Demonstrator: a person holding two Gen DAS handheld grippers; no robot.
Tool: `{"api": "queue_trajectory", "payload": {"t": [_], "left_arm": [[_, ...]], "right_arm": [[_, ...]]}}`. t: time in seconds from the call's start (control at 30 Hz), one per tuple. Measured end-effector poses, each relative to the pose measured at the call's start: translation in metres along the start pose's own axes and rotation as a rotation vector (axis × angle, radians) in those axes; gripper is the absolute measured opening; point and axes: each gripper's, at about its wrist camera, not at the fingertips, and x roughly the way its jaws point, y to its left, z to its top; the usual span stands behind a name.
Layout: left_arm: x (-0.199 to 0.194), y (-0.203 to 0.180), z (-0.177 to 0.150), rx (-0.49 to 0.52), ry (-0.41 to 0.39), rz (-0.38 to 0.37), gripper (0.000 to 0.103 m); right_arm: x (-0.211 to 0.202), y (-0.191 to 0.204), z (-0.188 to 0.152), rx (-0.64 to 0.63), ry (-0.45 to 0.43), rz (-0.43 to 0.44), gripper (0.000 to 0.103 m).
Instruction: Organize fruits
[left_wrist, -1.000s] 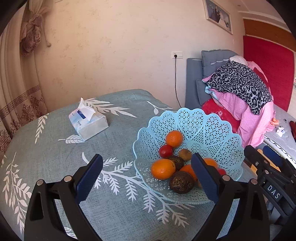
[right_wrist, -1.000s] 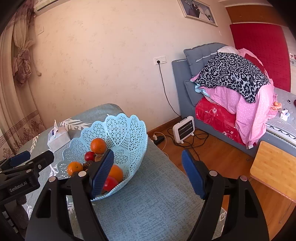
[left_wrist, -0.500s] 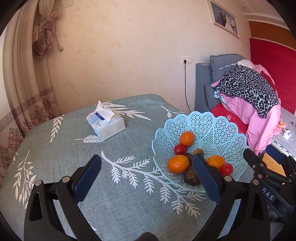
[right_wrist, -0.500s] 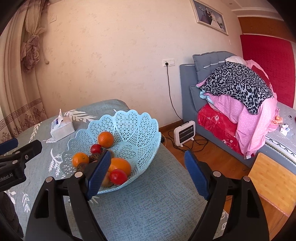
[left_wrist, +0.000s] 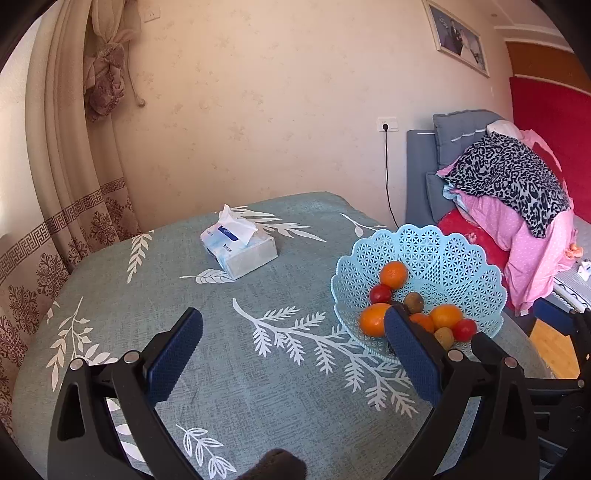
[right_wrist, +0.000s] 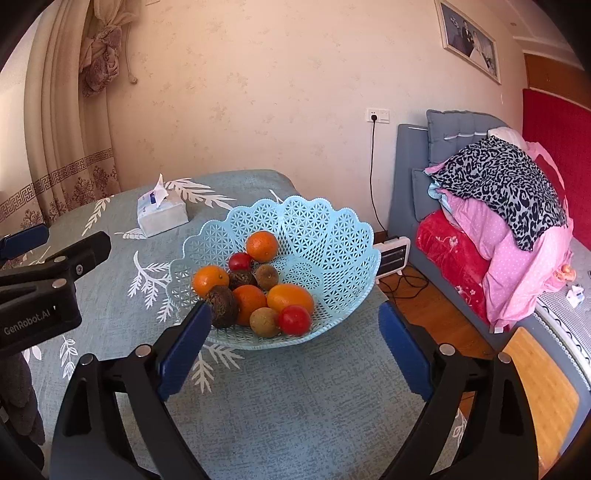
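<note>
A light blue lattice fruit basket (right_wrist: 332, 236) stands on the table near its right edge; it also shows in the left wrist view (left_wrist: 461, 258). It holds several fruits: oranges (right_wrist: 261, 245), red tomatoes (right_wrist: 294, 319), brown kiwis (right_wrist: 266, 276) and dark passion fruits (right_wrist: 222, 305). My right gripper (right_wrist: 295, 328) is open and empty, just in front of the basket. My left gripper (left_wrist: 293, 334) is open and empty, above the cloth to the left of the basket.
A tissue pack (left_wrist: 239, 251) lies at the back of the round table with the blue leaf-print cloth (left_wrist: 184, 295). A bed with piled clothes (right_wrist: 498, 192) and a small heater (right_wrist: 393, 254) stand to the right. Curtains (left_wrist: 62, 184) hang at left.
Both grippers have pulled back and up from the basket, so it looks smaller and farther. Both stay open and empty.
</note>
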Motion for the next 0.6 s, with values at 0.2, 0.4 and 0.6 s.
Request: {"api": "queue_trajectory", "payload": {"t": [0.2,0.4,0.6], "left_arm": [[-0.005,0.002,-0.002,0.002,-0.005,0.009,0.098],[-0.009,0.003,-0.003,0.01,-0.016,0.035,0.098],[-0.012,0.003,-0.005,0.024,-0.026,0.065,0.098]], "right_arm": [[-0.009,0.005,0.007,-0.021,-0.006,-0.012,0.097],[-0.015,0.007,0.009,-0.027,-0.012,-0.014,0.097],[-0.019,0.006,0.011,-0.029,-0.019,-0.019,0.097]]}}
